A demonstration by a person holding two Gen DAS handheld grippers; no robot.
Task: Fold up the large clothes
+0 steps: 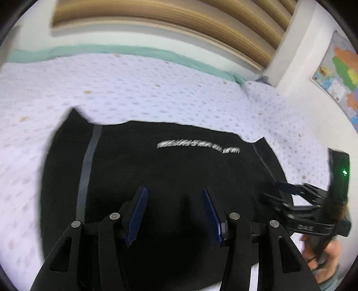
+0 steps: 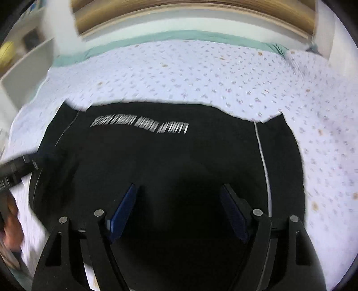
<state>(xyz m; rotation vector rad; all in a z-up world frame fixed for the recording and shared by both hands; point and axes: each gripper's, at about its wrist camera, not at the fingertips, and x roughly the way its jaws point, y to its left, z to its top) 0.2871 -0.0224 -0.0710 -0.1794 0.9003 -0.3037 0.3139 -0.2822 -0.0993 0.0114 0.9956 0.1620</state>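
A large black garment [image 1: 170, 170] with white lettering and thin pale stripes down its sides lies flat on the bed; it also shows in the right wrist view [image 2: 179, 161]. My left gripper [image 1: 174, 192] is open and empty above its near middle. My right gripper [image 2: 179, 190] is open and empty above the same cloth. The right gripper also shows in the left wrist view [image 1: 279, 194] at the garment's right edge. The left gripper's body [image 2: 18, 167] shows at the left of the right wrist view. Both views are motion-blurred.
The bed has a white sheet with small flowers [image 1: 156, 89] and a teal edge [image 1: 134, 50] along the far side. A wooden slatted headboard [image 1: 179, 20] and white wall stand behind. A coloured map [image 1: 340, 73] hangs at right. White shelving [image 2: 24, 67] stands at left.
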